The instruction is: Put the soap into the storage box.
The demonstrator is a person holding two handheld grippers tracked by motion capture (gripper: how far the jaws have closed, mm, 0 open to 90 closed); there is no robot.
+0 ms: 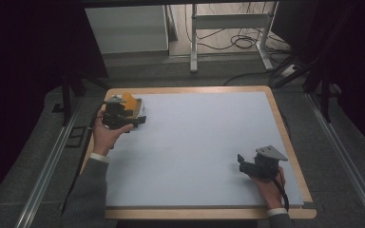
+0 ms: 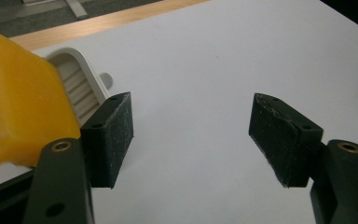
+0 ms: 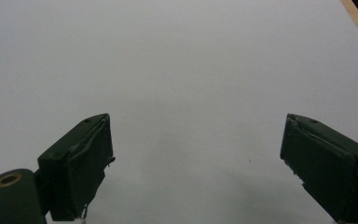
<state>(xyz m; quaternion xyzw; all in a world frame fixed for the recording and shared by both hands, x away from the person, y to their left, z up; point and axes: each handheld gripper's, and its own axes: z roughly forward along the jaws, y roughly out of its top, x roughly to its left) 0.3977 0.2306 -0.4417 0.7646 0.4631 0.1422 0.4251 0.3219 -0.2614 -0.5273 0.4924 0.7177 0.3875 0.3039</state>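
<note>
Black pads of the left tool stand released, just beside the yellow block at the surface's far-left corner; right tool released too

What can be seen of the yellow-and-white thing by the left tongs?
The thing has a smooth yellow block, plastic by its look, with rounded edges, set against a white part with a raised rounded rim and ridged slats inside; a small grey stub shows beside that rim. It lies on the white mat near the far left corner. The left tongs stand open, nothing between their pads; the thing sits just outside one pad. Whether they touch cannot be told.
</note>
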